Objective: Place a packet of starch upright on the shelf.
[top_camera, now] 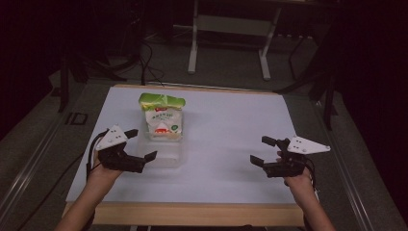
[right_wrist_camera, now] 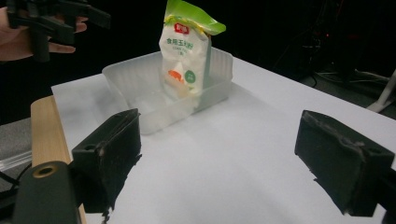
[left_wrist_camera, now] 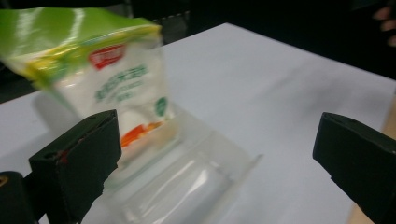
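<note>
Fingers of left gripper (top_camera: 144, 144) spread wide, nothing between, hovering just beside near-left corner of clear tray (top_camera: 169, 159); fingers of right gripper (top_camera: 263, 150) likewise apart, holding nothing, well away over bare sheet. Green-topped bag (top_camera: 162, 117) stands upright at tray's far end, leaning on far wall. Tray sits left of centre on white table cover (top_camera: 231, 125). Broad open surface between tray and right gripper. Wooden table edge (top_camera: 192, 214) runs along near side, behind both hands
</note>
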Action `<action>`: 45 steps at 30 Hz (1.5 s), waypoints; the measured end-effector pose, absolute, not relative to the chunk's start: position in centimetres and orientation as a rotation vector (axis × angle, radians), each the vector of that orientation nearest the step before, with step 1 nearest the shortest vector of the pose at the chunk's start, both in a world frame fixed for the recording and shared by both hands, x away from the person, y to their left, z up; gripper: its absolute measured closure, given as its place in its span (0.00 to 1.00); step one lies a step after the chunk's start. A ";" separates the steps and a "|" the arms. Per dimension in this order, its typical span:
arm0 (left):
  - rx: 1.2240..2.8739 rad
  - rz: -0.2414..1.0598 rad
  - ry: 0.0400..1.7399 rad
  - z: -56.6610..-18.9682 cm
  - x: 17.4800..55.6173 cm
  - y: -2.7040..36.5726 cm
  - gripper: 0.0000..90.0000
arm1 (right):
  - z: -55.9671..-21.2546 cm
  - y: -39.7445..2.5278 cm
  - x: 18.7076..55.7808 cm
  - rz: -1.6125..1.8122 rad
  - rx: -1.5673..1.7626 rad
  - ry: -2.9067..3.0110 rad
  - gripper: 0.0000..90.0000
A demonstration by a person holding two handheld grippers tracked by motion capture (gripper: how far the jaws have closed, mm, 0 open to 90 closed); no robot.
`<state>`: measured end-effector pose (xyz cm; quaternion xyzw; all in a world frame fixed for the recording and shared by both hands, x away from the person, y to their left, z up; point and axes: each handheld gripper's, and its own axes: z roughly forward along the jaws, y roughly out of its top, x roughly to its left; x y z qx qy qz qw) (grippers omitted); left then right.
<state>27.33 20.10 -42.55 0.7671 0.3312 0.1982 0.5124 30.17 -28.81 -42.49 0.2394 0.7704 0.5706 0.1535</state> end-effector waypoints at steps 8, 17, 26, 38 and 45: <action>1.850 0.418 0.692 -42.2 25.7 17.7 0.02 | -42.5 -28.9 29.9 1.639 0.686 2.207 0.16; 1.868 0.340 0.587 -42.5 25.2 14.6 0.02 | -42.9 -28.9 29.7 1.635 0.688 2.224 0.15; 1.889 0.255 0.520 -44.4 25.5 11.5 0.02 | -43.2 -29.2 29.4 1.643 0.697 2.218 0.15; 1.894 0.217 0.466 -46.8 25.0 9.2 0.02 | -44.1 -29.3 29.1 1.641 0.700 2.221 0.15; 1.905 0.196 0.446 -47.9 24.7 8.5 0.02 | -44.6 -29.2 29.1 1.634 0.700 2.226 0.15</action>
